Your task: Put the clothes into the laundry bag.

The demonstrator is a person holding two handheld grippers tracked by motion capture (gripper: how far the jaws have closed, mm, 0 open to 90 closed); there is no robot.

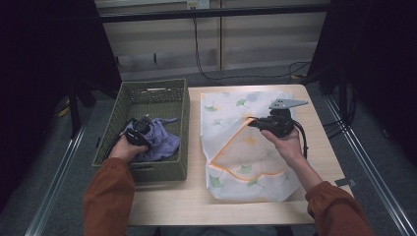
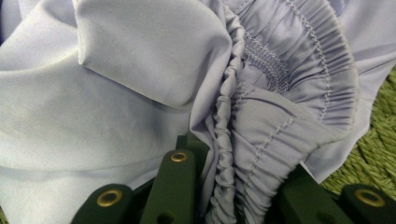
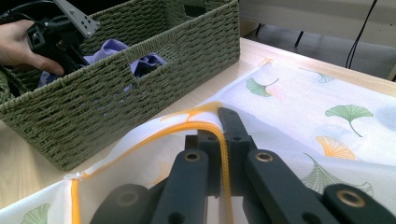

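Observation:
A lavender garment (image 1: pixel 165 140) with a gathered elastic band (image 2: pixel 261 140) lies in the green woven basket (image 1: pixel 152 84). My left gripper (image 1: pixel 146 137) reaches down into the basket, and its jaws (image 2: pixel 224 156) are shut on the bunched elastic edge. A white mesh bag (image 1: pixel 246 164) printed with ginkgo leaves lies on the table to the right. My right gripper (image 1: pixel 252 123) is shut on the bag's orange-trimmed opening edge (image 3: pixel 154 135) and holds it a little off the table. From the right gripper view, the basket (image 3: pixel 116 107) and the left gripper (image 3: pixel 70 49) show farther off.
The basket fills the left part of the light wooden table (image 1: pixel 324 147), close beside the bag. Bare table runs along the front edge and right of the bag. Black cables (image 1: pixel 206 59) trail over the floor behind the table.

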